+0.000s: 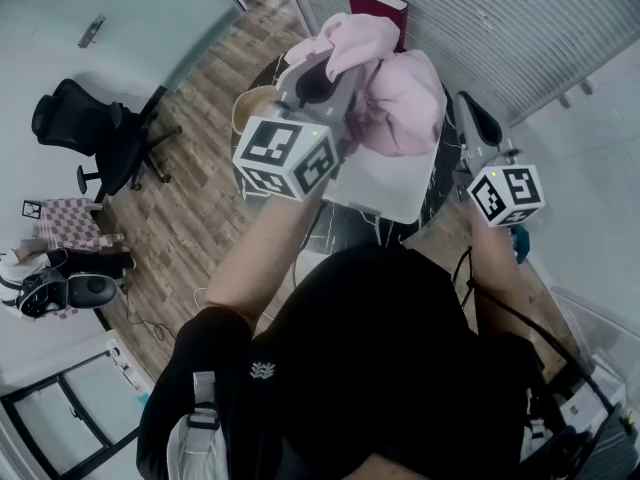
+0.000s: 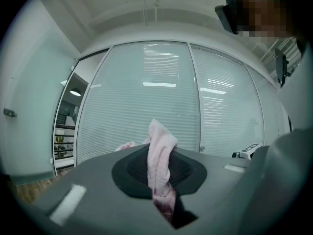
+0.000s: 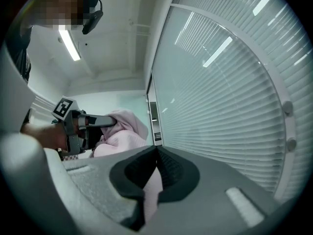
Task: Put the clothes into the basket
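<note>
A pink garment (image 1: 400, 103) hangs bunched between both grippers, above a white basket (image 1: 392, 193) on a dark round table (image 1: 330, 230). My left gripper (image 1: 335, 63) is raised at the garment's upper left and shut on a fold of it. In the left gripper view the pink cloth (image 2: 160, 168) stands pinched between the closed jaws. My right gripper (image 1: 466, 110) is at the garment's right side. In the right gripper view a pale strip of the cloth (image 3: 151, 192) is clamped in its jaws, with the left gripper (image 3: 105, 122) and the rest of the garment (image 3: 122, 133) ahead.
A wall of closed blinds (image 1: 500, 18) runs behind the table. A dark red box (image 1: 385, 3) stands at the table's far edge. A black office chair (image 1: 95, 133) and a checkered cloth (image 1: 65, 223) are on the wooden floor at left.
</note>
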A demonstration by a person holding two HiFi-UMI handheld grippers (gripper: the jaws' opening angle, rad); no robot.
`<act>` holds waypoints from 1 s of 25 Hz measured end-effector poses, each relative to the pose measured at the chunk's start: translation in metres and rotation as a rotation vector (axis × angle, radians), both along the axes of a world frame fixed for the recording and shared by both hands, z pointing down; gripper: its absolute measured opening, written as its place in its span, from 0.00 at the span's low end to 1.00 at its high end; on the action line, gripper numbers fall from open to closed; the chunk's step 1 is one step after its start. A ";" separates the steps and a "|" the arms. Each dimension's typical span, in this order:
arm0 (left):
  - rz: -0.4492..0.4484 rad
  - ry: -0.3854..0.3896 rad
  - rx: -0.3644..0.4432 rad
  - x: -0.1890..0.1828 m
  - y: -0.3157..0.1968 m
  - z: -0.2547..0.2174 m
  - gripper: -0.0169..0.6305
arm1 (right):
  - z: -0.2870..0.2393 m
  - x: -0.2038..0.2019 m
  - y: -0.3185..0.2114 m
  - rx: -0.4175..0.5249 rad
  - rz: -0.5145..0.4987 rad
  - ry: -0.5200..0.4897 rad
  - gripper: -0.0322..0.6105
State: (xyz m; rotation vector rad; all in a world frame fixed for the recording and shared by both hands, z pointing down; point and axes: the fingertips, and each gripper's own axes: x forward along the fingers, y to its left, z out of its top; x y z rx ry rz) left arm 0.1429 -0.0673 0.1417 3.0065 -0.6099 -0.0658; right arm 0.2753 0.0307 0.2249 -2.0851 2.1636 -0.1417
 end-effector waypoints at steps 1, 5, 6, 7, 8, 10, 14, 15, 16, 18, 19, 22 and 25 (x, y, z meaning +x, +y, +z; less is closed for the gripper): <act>0.007 -0.001 -0.001 0.003 0.002 0.000 0.10 | 0.000 0.001 0.002 0.000 0.004 0.000 0.05; 0.022 -0.020 -0.014 0.011 0.006 0.011 0.10 | 0.000 0.007 0.006 -0.003 0.016 -0.003 0.05; 0.023 -0.026 -0.020 0.013 0.007 0.014 0.10 | -0.001 0.007 0.007 -0.005 0.018 -0.003 0.05; 0.026 -0.031 -0.025 0.013 0.007 0.018 0.10 | -0.001 0.008 0.006 -0.007 0.018 -0.004 0.05; 0.029 -0.035 -0.030 0.014 0.007 0.021 0.10 | -0.001 0.008 0.006 -0.009 0.018 -0.004 0.05; 0.036 -0.039 -0.038 0.015 0.008 0.028 0.10 | 0.001 0.008 0.005 -0.012 0.018 -0.006 0.05; 0.048 -0.045 -0.049 0.016 0.012 0.040 0.10 | 0.006 0.005 0.005 -0.023 0.013 -0.007 0.05; 0.050 -0.046 -0.051 0.017 0.013 0.042 0.10 | 0.007 0.004 0.004 -0.026 0.011 -0.006 0.05; 0.052 -0.048 -0.053 0.017 0.013 0.045 0.10 | 0.008 0.004 0.003 -0.029 0.009 -0.004 0.05; 0.058 -0.053 -0.058 0.018 0.015 0.051 0.10 | 0.010 0.002 0.002 -0.036 0.006 0.000 0.05; 0.060 -0.054 -0.061 0.019 0.016 0.054 0.10 | 0.010 0.002 0.001 -0.040 0.005 0.002 0.05; 0.066 -0.059 -0.076 0.018 0.018 0.064 0.10 | 0.012 0.000 0.000 -0.049 0.000 0.010 0.05; 0.065 -0.070 -0.089 0.017 0.018 0.078 0.10 | 0.016 -0.001 -0.001 -0.058 -0.004 0.015 0.05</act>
